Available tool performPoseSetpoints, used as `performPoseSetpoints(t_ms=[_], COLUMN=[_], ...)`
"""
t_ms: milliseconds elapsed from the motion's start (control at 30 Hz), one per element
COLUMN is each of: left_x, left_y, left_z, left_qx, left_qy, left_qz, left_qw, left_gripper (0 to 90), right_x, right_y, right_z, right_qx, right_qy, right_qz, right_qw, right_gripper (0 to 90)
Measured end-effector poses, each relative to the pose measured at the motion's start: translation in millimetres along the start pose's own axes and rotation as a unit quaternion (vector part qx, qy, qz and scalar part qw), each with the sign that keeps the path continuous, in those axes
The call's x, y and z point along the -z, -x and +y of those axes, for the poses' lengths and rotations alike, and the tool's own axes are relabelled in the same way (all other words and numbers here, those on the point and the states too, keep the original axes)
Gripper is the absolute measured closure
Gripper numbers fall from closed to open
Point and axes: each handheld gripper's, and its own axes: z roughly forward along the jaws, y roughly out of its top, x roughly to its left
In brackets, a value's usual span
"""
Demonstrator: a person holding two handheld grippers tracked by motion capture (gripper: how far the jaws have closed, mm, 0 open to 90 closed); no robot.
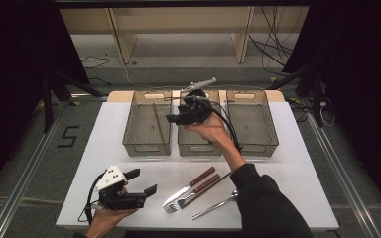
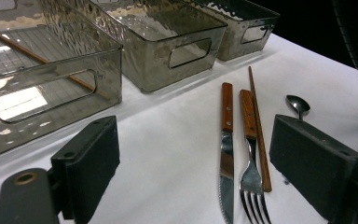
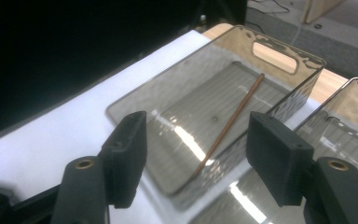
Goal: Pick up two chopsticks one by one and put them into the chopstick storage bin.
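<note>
At the left of the high view, the left tongs are sitting low over the near-left part of the white counter, held in the person's left hand. Their jaws are standing apart with nothing between them, pointing toward the cutlery on the counter.

Farther back, the left bin is standing on the counter, and one chopstick is lying slantwise on its floor. The right gripper view is looking down into this bin and is showing that chopstick resting with its far end toward the handle cut-out.

The right tongs are hovering above the middle bin, near its wall shared with the left bin, carried by the right hand. Their jaws are also gaping wide and gripping nothing.

On the near counter, a wooden-handled knife is lying just beside a wooden-handled fork, and a second chopstick is lying along the fork's right side, close enough that I cannot tell whether they are touching. A metal spoon is lying near them to the right. The left gripper view is showing the knife, fork, chopstick and spoon between its open jaws.

The right bin is standing at the far right of the row.
</note>
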Motion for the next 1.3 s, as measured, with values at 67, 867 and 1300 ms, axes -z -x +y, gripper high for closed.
performPoseSetpoints(t_ms=[67, 867, 1300], left_x=[0.0, -1.2, -1.2], left_y=[-0.2, -0.7, -0.3], left_z=[-0.1, -1.0, -1.0], left_qx=[0.000, 0.002, 0.001], left_qy=[-0.001, -0.003, -0.003], left_qz=[0.000, 0.003, 0.004], left_qw=[1.0000, 1.0000, 1.0000], left_gripper=[15.6, 15.6, 15.6], right_x=[10.7, 59.8, 50.0], right_y=[-3.5, -31.4, -20.8], right_z=[-4.8, -94.0, -132.3], right_qx=[0.013, 0.128, 0.160], right_qy=[-0.005, -0.132, -0.224], right_qz=[0.004, 0.050, 0.032], right_qw=[0.9999, 0.9815, 0.9607], right_gripper=[37.5, 30.2, 26.5])
